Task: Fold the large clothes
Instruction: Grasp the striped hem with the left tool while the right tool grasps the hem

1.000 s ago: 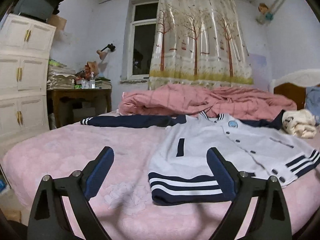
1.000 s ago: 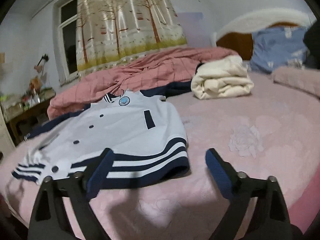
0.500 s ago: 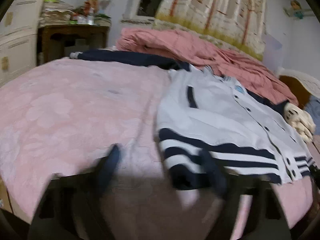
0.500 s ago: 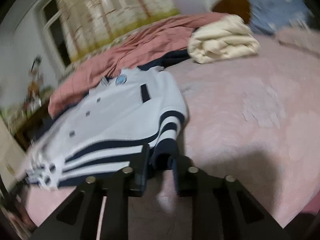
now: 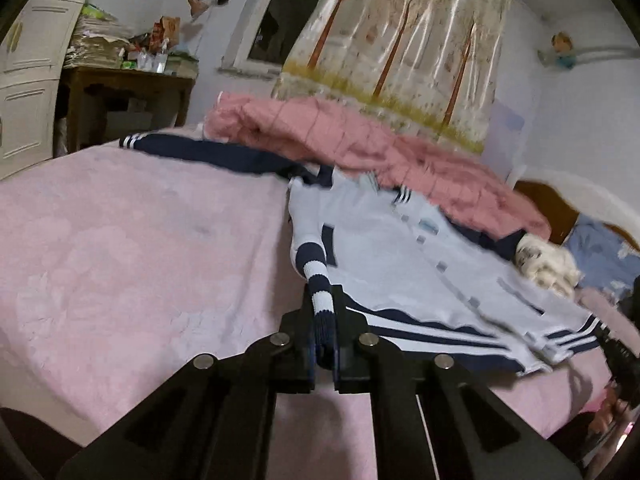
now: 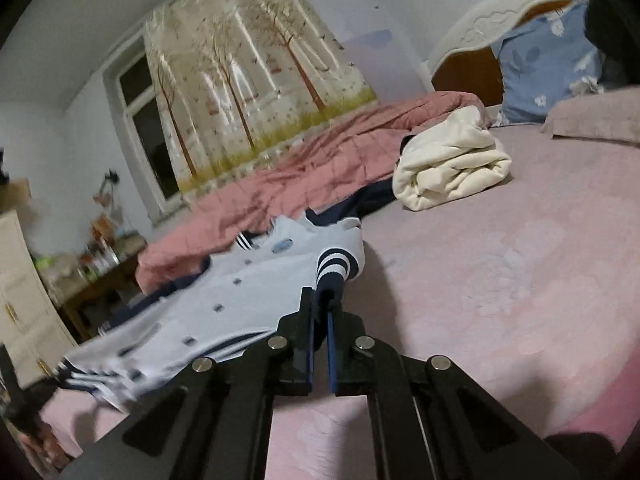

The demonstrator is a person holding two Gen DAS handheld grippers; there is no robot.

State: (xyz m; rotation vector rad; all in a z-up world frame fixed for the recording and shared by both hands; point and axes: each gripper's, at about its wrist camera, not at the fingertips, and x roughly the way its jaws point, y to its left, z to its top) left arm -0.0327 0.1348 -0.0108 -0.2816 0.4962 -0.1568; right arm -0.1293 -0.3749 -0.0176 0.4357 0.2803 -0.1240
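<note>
A white jacket [image 5: 400, 264] with navy sleeves and a navy-and-white striped hem lies face up on the pink bed [image 5: 120, 240]. In the left wrist view my left gripper [image 5: 323, 300] has its jaws closing tight on one hem corner. The striped band [image 5: 318, 280] is pinched between the pads and raised off the sheet. In the right wrist view the jacket [image 6: 240, 292] stretches away to the left. My right gripper [image 6: 322, 300] is closing on the other hem corner [image 6: 338, 266], which stands up between its pads.
A crumpled pink quilt [image 5: 360, 140] lies behind the jacket. A folded cream blanket [image 6: 452, 164] and a blue pillow [image 6: 548, 60] sit near the headboard. A cluttered wooden desk [image 5: 120, 96] and a white cabinet [image 5: 24, 80] stand left of the bed.
Both grippers were wide open above the flat hem. They dipped to it, shut on its two corners, and now hold those corners lifted and bunched.
</note>
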